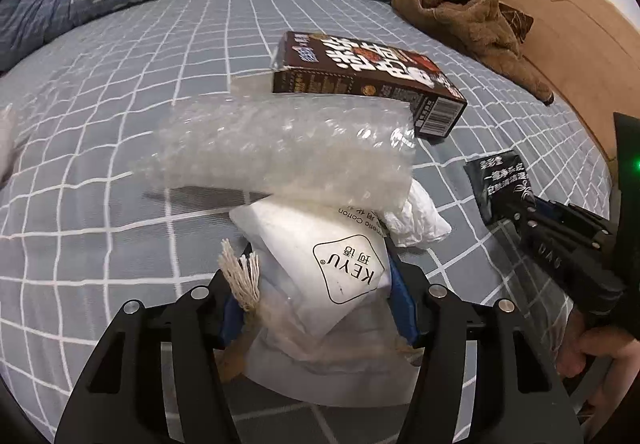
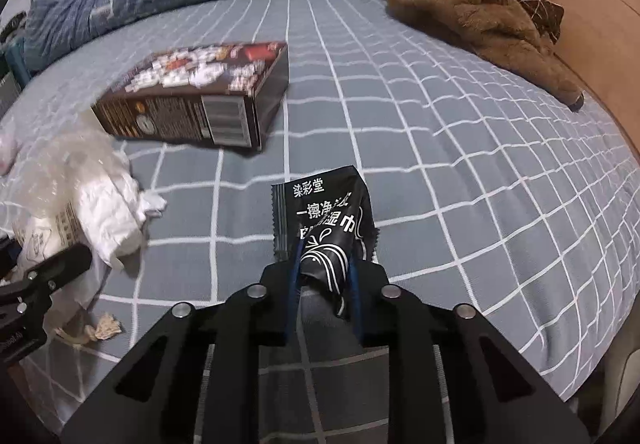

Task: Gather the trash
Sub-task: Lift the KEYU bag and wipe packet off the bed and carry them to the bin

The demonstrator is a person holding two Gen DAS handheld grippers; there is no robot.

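Fingers [image 2: 356, 284] pinch one black sachet [image 2: 324, 215], seemingly.

A soft cotton bedsheet [image 2: 440, 131], grey with a white grid, lies matt and smooth. A glossy black foil wrapper [image 2: 320, 211] catches light. Clear bubble wrap [image 1: 288, 147] looks shiny and bumpy. The white pouch [image 1: 320, 264] seems matt plastic. The brown box [image 2: 200, 99] is printed cardboard. A fuzzy brown fleece garment [image 2: 480, 11] looks rough.
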